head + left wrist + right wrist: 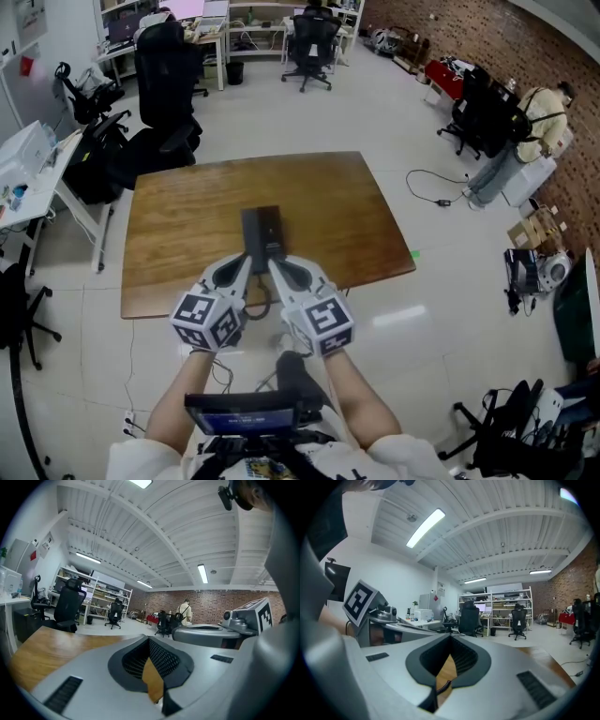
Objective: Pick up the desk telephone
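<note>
Left claw and right claw, both clenched empty, meet at the desk telephone by the near edge of the tabletop.

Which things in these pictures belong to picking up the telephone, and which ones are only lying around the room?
For the job:
- telephone
- table it lies on
- left gripper and right gripper, both shut

Just lying about:
- black chair
- cable on the floor
- cardboard boxes
</note>
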Available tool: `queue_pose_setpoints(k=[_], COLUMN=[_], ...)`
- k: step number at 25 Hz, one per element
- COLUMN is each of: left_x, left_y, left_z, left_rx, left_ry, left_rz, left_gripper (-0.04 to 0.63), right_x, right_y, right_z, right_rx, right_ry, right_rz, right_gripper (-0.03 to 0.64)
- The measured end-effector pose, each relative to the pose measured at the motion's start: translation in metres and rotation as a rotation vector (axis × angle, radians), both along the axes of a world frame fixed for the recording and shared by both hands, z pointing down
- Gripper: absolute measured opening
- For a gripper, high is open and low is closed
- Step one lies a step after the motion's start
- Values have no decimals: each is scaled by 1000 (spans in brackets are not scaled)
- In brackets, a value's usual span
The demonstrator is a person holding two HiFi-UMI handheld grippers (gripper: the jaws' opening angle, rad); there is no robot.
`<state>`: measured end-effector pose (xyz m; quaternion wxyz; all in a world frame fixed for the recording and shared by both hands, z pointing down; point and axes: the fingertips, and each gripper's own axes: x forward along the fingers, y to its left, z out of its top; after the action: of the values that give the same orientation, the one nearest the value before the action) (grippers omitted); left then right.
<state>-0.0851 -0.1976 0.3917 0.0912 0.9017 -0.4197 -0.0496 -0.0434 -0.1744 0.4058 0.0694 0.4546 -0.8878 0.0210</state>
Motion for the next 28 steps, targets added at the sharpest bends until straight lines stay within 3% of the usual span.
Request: queue_pose_setpoints(k=[12, 24, 25, 26, 28], left_x=[16, 15, 15, 15, 13], left_y=[-62, -113, -116, -119, -124], left_z=[24, 85, 91, 96, 105], left_rx=[-53, -211, -227, -243, -265], left_ry=[-26, -51, -51, -53, -62], left_rz=[-15, -9, -4, -1, -8], left_gripper=[5, 18, 60, 80, 80], right_x=[12, 21, 22, 22, 24], right_y=[-65, -116, -119, -121, -126], right_z=[21, 70, 75, 80, 89], right_rx=[-48, -153, -168, -184, -208], right_ry=[-25, -40, -43, -45, -43], right_rz=[-42, -43, -45, -48, -50], right_gripper=[3, 5, 14, 74, 94])
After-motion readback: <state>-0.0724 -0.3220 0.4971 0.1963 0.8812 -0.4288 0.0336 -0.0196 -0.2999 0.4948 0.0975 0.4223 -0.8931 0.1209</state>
